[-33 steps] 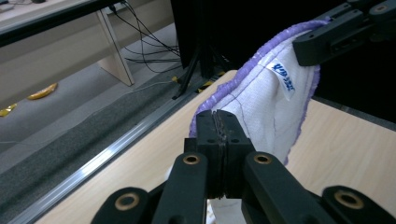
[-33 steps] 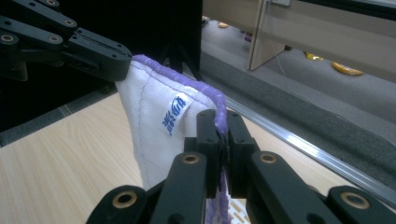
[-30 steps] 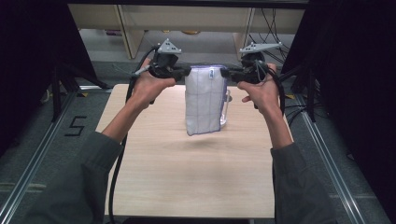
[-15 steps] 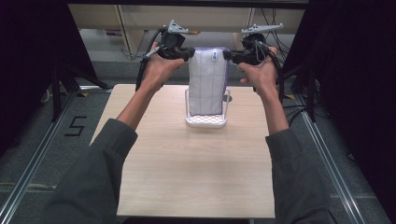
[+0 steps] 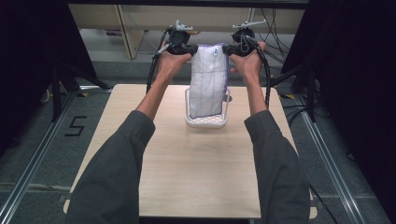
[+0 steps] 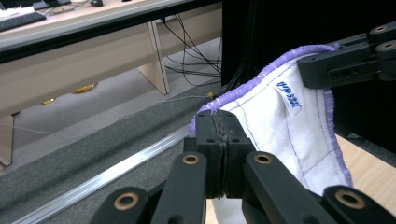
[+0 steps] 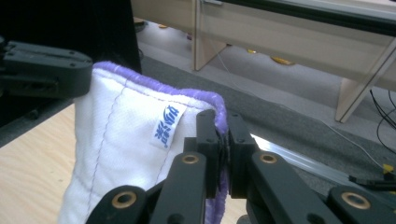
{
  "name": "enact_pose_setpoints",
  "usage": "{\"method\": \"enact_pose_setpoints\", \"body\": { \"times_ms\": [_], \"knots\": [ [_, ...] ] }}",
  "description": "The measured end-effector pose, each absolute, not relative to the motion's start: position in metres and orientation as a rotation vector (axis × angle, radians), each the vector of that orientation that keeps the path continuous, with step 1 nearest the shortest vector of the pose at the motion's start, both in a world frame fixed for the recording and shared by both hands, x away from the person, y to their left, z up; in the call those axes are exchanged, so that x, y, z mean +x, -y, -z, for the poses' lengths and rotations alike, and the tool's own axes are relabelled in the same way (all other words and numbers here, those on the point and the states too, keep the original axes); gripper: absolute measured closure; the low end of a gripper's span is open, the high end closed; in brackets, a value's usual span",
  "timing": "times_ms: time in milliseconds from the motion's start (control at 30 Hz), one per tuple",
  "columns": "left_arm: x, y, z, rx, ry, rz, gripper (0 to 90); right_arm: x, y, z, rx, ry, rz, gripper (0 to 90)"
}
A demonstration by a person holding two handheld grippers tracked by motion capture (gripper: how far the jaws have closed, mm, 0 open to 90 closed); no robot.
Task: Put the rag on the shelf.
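Fingers (image 6: 219, 154) of the left gripper (image 5: 183, 48) and the right gripper (image 5: 235, 49) each pinch a top corner of the white quilted cloth with purple edging (image 5: 208, 81), so it hangs flat over the white perforated plastic basket (image 5: 206, 122) on the tabletop (image 5: 196, 172), probably ready for lowering in.
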State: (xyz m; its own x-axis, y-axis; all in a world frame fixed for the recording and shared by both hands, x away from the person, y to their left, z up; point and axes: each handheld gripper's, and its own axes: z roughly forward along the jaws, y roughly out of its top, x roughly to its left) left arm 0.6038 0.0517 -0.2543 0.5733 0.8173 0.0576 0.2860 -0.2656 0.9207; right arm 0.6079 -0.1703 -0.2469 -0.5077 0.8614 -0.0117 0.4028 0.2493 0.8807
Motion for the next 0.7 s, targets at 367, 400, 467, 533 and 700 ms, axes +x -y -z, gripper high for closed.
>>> {"method": "enact_pose_setpoints", "body": {
  "times_ms": [367,400,467,533,700],
  "knots": [
    [0.623,-0.057,0.288,1.830,-0.957,-0.698,88.1,0.633,0.160,0.277,1.183,-2.032,-1.181,86.8],
    [0.624,-0.057,0.290,1.830,-0.956,-0.702,88.1,0.634,0.159,0.279,1.187,-2.039,-1.171,86.7],
    [0.623,-0.056,0.294,1.831,-0.947,-0.698,88.1,0.636,0.158,0.283,1.196,-2.044,-1.137,86.7],
    [0.623,-0.055,0.297,1.848,-0.951,-0.696,87.9,0.637,0.156,0.289,1.214,-2.054,-1.120,86.5],
    [0.624,-0.058,0.307,1.878,-0.967,-0.683,87.4,0.638,0.152,0.297,1.222,-2.073,-1.105,86.0]
  ]
}}
